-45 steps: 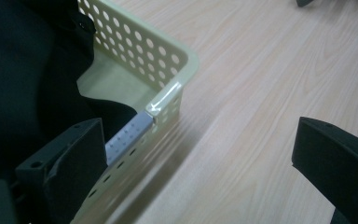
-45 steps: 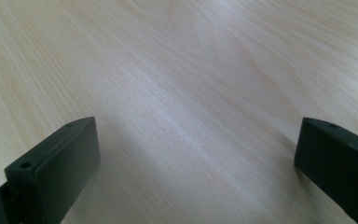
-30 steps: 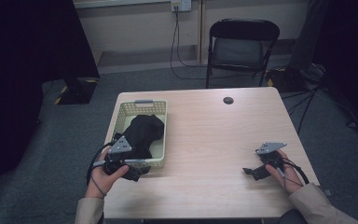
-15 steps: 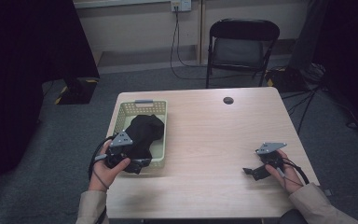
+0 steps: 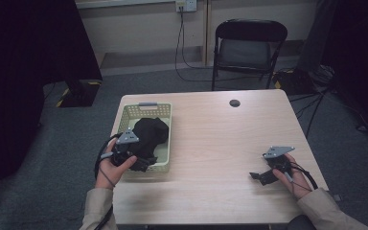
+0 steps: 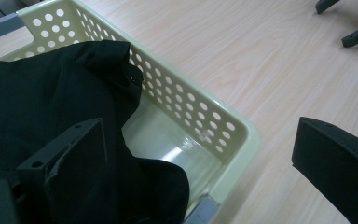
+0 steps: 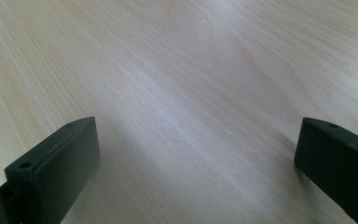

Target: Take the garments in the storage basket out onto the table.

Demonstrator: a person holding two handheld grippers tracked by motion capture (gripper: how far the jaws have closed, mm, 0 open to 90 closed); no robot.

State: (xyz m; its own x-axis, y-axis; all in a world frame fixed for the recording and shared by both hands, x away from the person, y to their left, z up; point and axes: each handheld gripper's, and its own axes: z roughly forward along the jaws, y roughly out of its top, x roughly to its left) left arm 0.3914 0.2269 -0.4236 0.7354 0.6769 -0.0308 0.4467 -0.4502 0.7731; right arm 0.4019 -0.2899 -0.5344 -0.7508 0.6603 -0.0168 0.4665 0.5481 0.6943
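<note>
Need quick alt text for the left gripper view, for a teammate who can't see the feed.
The left gripper, jaws wide open, straddles the near corner of a pale green perforated basket: one jaw over the crumpled black cloth inside it, the other outside over the wooden table. Nothing is gripped. The right gripper's jaw tips show at the far top right.

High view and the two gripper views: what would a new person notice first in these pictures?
First, the black cloth heaped in the pale green perforated basket at the table's left side, dark against the light wood. Next, the left gripper at the basket's near end, its jaws open with one over the cloth and the other outside the basket wall. The right gripper rests open on the bare table at the near right.
</note>
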